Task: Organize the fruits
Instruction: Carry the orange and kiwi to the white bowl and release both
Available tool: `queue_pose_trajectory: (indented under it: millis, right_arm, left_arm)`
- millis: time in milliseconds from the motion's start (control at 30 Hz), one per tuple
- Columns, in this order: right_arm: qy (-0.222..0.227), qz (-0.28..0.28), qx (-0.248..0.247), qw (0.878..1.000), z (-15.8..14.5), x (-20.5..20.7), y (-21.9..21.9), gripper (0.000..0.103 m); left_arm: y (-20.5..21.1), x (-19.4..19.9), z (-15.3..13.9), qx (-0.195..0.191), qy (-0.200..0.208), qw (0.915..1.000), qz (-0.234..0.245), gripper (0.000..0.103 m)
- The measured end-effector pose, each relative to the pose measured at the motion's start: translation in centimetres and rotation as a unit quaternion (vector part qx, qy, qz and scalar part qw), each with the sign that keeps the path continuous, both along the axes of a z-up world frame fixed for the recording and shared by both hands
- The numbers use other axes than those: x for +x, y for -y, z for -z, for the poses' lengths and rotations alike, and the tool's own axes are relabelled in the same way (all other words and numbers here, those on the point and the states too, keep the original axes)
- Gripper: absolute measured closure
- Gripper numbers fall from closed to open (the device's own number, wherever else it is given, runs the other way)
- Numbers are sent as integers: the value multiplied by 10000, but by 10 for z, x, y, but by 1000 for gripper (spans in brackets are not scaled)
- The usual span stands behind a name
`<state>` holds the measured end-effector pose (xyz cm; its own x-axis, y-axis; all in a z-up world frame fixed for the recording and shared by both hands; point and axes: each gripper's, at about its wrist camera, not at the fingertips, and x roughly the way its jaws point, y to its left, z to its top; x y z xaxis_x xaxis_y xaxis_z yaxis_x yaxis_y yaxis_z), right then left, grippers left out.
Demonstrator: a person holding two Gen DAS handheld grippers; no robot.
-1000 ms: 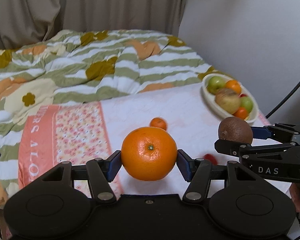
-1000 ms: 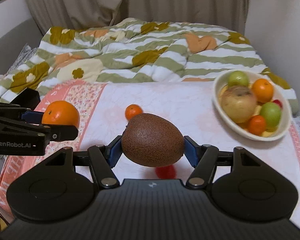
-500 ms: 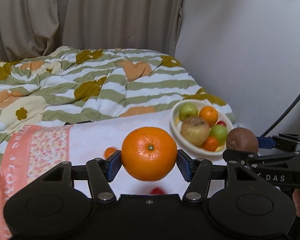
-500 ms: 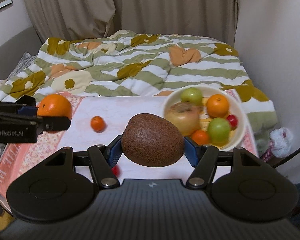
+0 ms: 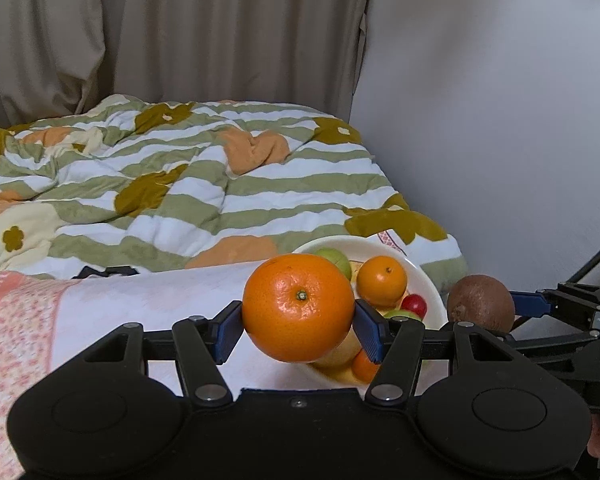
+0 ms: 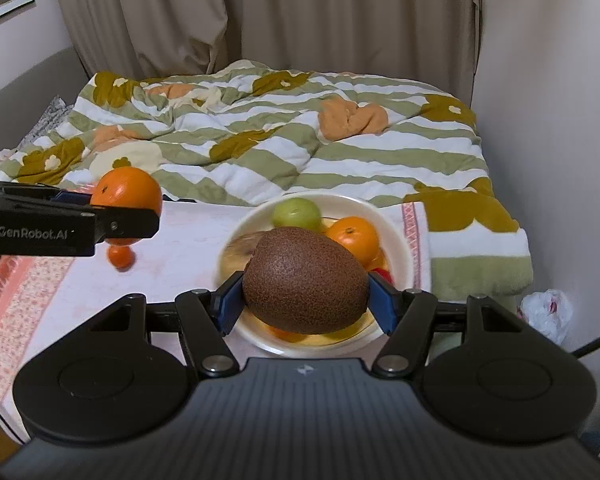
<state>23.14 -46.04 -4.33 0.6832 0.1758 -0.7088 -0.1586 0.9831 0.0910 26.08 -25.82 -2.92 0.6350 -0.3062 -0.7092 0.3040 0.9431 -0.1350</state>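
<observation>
Left gripper (image 5: 298,322): closed on the orange (image 5: 298,307), blue pads pressed to its two sides, fruit held clear of the cloth (image 5: 152,304).
Right gripper (image 6: 305,297): closed on the kiwi (image 6: 305,281), which hangs in front of the bowl (image 6: 400,236) in its own view.
Bowl: at 1 o'clock from the orange in the left view, already crowded with an apple (image 6: 296,213), a second orange (image 6: 353,239) and a red fruit (image 5: 414,306).
Loose fruit: a mandarin (image 6: 121,257) on the cloth at 9 o'clock from the bowl.
Risk, roll-off: a round fruit released onto the heap would likely roll over the rim.
Risk, collision: both grippers near one bowl; they may knock together.
Risk, slip: smooth skins on narrow pads may slide if tilted.
</observation>
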Motion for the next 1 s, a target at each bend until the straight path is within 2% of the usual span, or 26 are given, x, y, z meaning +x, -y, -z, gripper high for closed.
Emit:
queue_pose_trajectory:
  millis: [200, 467, 833, 867, 967, 1000]
  right_arm:
    - [-102, 38, 17, 9999, 13, 25, 16, 23]
    - [-239, 143, 107, 9996, 29, 50, 20, 23]
    - [-449, 299, 172, 9984, 46, 71, 20, 23]
    - [-454, 312, 166, 9983, 47, 71, 19, 23]
    - [-480, 326, 162, 9982, 47, 74, 19, 23]
    - [-483, 326, 162, 9982, 47, 74, 19, 23]
  left_arm:
    - [26, 36, 17, 133, -136, 9998, 75, 40]
    - [40, 80, 49, 266, -374, 9988, 191, 40]
    - [44, 98, 72, 445, -572, 9969, 317, 39]
    - [45, 97, 72, 469, -558, 9968, 331, 37]
    - [43, 92, 65, 449, -336, 9978, 347, 7]
    - [41, 90, 61, 420, -229, 9983, 329, 6]
